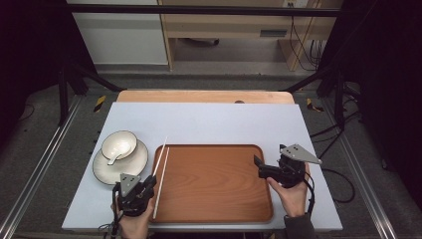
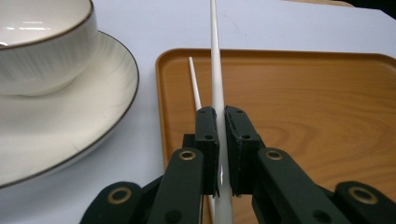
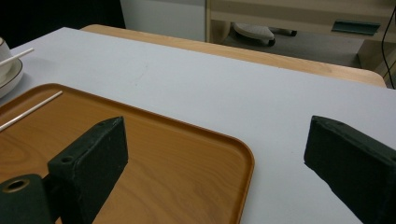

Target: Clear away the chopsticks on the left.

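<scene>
Left gripper (image 2: 219, 140) at the bottom middle of its own view, fingers (image 2: 207, 140) squeezed tight on one long thin white chopstick (image 2: 216, 70). Same held chopstick at the lower left of the high view, pointing up and away over the left rim of the brown wooden tray (image 1: 214, 181). Second white chopstick (image 1: 161, 181) lying flat on the tray just beside the held one. Right gripper (image 1: 263, 168) at the tray's right edge, fingers (image 3: 88, 163) wide apart, holding nothing.

Probably half done: one stick down, one not yet let go.

Round white bowl (image 1: 119, 144) with a spoon on the white plate (image 1: 107, 172), on the grey worktop (image 1: 224, 122): spoon clear from the high view, cut off in the left gripper view. Tight grip plain in the left gripper view, too small from above.
</scene>
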The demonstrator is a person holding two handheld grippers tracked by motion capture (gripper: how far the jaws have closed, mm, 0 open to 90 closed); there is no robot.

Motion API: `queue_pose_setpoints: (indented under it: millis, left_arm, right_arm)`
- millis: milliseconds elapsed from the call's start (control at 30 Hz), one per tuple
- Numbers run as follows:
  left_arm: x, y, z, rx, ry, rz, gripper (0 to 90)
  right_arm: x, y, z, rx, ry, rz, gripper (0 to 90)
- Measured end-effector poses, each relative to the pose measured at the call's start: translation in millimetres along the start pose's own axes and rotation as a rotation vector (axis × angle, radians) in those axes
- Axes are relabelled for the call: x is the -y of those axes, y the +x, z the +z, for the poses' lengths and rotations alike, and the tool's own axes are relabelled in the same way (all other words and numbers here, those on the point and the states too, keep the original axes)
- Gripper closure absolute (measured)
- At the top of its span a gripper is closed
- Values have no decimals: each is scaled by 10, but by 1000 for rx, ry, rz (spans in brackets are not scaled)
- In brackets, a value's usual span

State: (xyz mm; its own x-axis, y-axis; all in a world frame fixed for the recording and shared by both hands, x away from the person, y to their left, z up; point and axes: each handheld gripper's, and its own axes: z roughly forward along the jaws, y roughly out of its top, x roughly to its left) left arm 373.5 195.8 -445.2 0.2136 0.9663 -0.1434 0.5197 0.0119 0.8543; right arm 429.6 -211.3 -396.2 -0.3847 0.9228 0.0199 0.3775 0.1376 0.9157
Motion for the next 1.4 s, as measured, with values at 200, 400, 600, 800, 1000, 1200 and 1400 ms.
queue_pose_setpoints:
  millis: [200, 400, 600, 800, 1000, 1200, 1400]
  left_arm:
    - [62, -113, 33, 7, -3, 9, 841]
    - [150, -152, 88, 6, 5, -4, 841]
    - [194, -191, 158, -1, 24, 2, 840]
    - [255, -195, 259, -11, 55, -7, 841]
    - [278, -201, 304, -15, 64, -6, 840]
    - [286, -194, 321, -21, 82, 0, 840]
    - [273, -187, 349, -32, 111, 3, 840]
  right_arm:
    - [4, -10, -1, 0, -1, 2, 65]
    - [5, -10, -2, -2, -2, 3, 65]
    - [16, -8, 14, -5, 5, 3, 65]
    - [18, -9, 19, -7, 6, 1, 65]
    - [18, -7, 16, -4, 7, 0, 65]
    - [14, 16, 23, -2, 8, -3, 65]
    - [14, 24, 27, -1, 10, -7, 65]
